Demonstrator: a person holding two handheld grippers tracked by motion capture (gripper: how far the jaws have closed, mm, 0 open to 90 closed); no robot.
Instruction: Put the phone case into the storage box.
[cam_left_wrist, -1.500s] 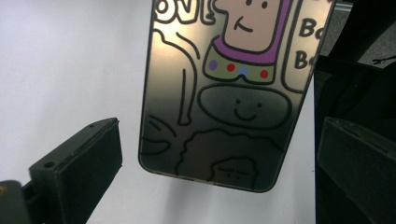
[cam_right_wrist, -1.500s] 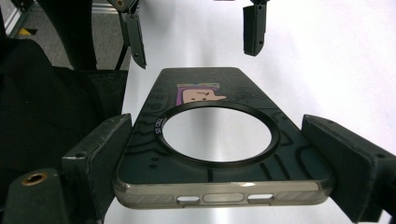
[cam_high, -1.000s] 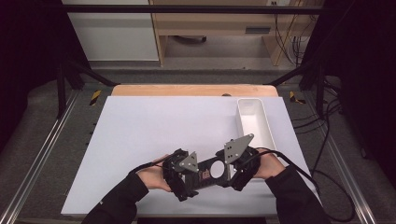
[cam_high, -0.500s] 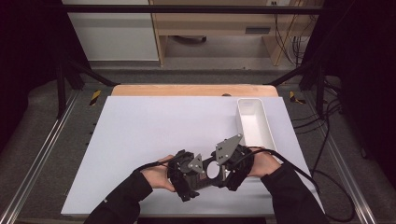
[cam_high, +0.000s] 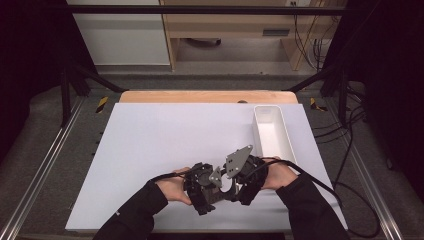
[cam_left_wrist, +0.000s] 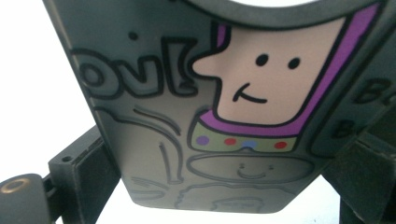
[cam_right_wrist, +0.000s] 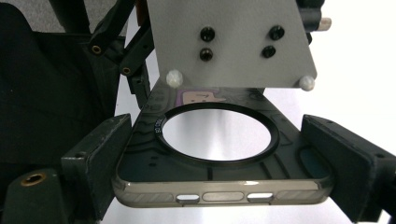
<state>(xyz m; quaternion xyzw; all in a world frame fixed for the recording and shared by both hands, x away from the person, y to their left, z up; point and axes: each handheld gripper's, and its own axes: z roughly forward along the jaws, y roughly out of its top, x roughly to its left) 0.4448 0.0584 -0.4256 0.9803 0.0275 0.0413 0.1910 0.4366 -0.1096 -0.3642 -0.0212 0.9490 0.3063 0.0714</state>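
Two grippers meet near the front edge of the white worktop (cam_high: 165, 145), and we see both sets of fingers closed on one grey phone case (cam_right_wrist: 219, 163): the left gripper (cam_high: 207, 187) clamps the end bearing a cartoon face, the right gripper (cam_high: 235, 182) the end with port holes. A white tray (cam_high: 272, 132) stands well apart.
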